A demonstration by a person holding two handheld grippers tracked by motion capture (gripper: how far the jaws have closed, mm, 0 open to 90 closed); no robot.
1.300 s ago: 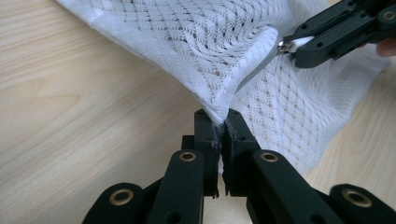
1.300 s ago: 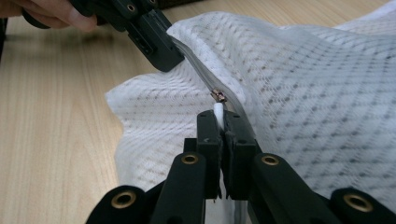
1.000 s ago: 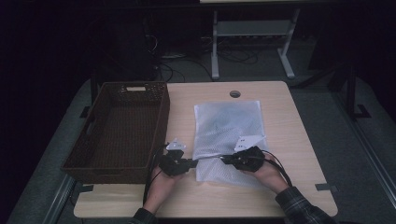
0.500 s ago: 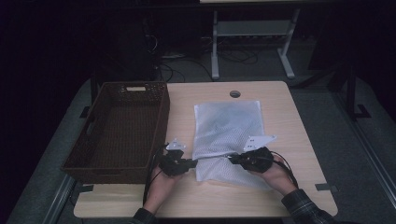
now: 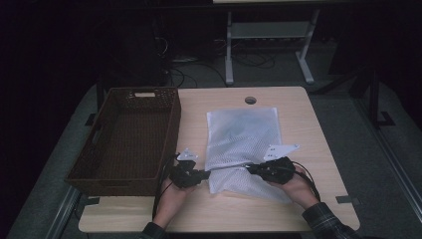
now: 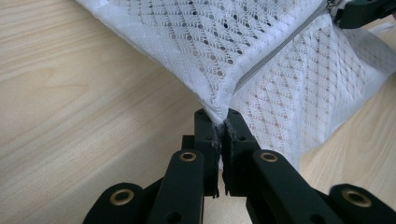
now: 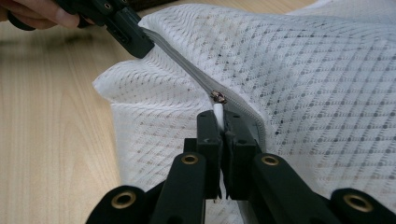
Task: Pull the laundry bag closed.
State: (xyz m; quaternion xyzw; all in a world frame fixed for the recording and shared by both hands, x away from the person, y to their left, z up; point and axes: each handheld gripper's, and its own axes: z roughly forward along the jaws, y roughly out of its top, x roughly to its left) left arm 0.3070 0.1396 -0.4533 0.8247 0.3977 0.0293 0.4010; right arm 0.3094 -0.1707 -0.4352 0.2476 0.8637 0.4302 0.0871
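High view: white mesh laundry bag (image 5: 243, 144) flat on table (image 5: 298, 107), beside wicker basket (image 5: 124, 139).

Left gripper view: left gripper (image 6: 223, 122) clamped on bag corner.

Right gripper view: right gripper (image 7: 221, 122) pinching zipper pull (image 7: 217, 108). Step: working zipper; next, steady pull along track.

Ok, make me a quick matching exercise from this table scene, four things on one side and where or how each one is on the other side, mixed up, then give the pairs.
Things:
1. left gripper
2. right gripper
3. wicker basket
4. mesh bag

Places or states:
A. lies on the table, right of the basket
B. shut on the zipper pull
C. stands at the table's left side
D. shut on the bag's corner at the zipper's end

Pairs: 1-D, 2-B, 3-C, 4-A
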